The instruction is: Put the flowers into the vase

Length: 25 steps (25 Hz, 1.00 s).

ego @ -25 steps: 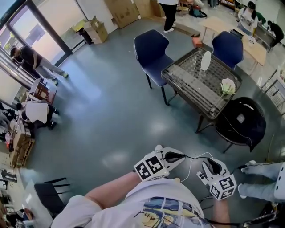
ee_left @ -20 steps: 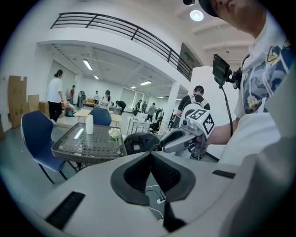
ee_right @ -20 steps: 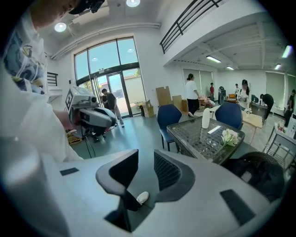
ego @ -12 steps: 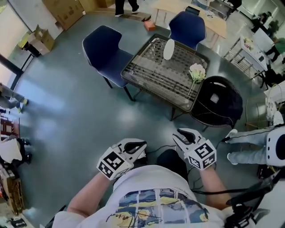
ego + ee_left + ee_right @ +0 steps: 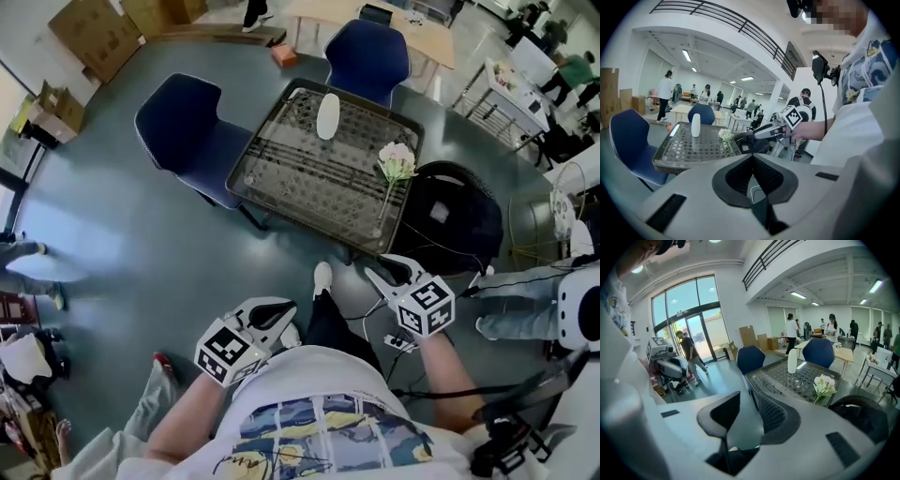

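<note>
Left fingers [image 5: 736, 176]: pressed together at the tips, with nothing pinched between them.
Right fingers [image 5: 723, 414]: spread a little, with only bare floor showing in the gap.
Left gripper [image 5: 284, 306]: held low in front of the person's body, pointing ahead and down over the floor, level with the other gripper and apart from it.
Right gripper [image 5: 382, 267]: also held low, its tips short of the table's near edge and touching nothing.
Flowers [image 5: 397, 161]: white blooms lying on the table ahead of the right fingers and well apart from them, with the stem running back toward those fingers.
Vase [image 5: 327, 115]: white, upright on the far side of the table, beyond the flowers and apart from them.
Table [image 5: 281, 169]: patterned top, ahead of both pairs of fingers.
Black chair [image 5: 450, 220]: just beside the table, near the right fingers.
Blue chairs [image 5: 178, 127]: one to the left of the table, one beyond it.
</note>
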Each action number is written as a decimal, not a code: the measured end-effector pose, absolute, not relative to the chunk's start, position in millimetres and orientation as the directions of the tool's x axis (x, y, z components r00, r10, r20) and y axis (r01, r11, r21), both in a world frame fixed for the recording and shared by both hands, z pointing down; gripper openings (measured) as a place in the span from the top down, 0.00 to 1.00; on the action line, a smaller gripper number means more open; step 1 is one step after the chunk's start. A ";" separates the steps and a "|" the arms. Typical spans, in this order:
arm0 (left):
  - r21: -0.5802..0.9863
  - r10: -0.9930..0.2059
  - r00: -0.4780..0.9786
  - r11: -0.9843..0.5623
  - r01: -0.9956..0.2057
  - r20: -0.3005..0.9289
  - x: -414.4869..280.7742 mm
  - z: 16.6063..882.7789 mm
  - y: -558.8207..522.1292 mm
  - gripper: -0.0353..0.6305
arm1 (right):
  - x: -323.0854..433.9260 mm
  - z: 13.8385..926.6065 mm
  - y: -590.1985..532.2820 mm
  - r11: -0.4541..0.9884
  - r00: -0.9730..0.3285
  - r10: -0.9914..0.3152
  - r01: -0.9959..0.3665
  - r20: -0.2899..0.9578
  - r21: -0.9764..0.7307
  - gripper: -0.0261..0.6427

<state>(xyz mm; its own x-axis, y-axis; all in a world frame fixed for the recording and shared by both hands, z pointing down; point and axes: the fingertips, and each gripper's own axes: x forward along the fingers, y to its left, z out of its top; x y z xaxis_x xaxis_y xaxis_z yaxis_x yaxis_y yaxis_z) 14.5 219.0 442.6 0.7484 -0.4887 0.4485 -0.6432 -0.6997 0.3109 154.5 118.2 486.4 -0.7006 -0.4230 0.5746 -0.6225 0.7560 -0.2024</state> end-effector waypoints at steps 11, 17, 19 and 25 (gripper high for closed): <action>0.262 -0.480 0.746 -0.729 -0.632 0.463 57.9 418.9 39.4 0.93 | 223.8 531.5 -88.4 0.662 -0.649 -0.447 -0.703 0.616 -0.260 0.71; 0.238 -0.504 0.710 -0.707 -0.666 0.491 74.2 417.1 -19.0 0.93 | 269.6 567.7 -177.4 0.577 -0.589 -0.469 -0.769 0.658 -0.276 0.66; 0.240 -0.503 0.707 -0.703 -0.669 0.497 77.2 416.8 -27.8 0.93 | 282.1 582.3 -200.8 0.528 -0.569 -0.477 -0.795 0.670 -0.298 0.64; 0.241 -0.505 0.689 -0.687 -0.686 0.520 72.3 427.6 -47.2 0.93 | 297.9 622.7 -258.0 0.453 -0.557 -0.458 -0.817 0.692 -0.357 0.56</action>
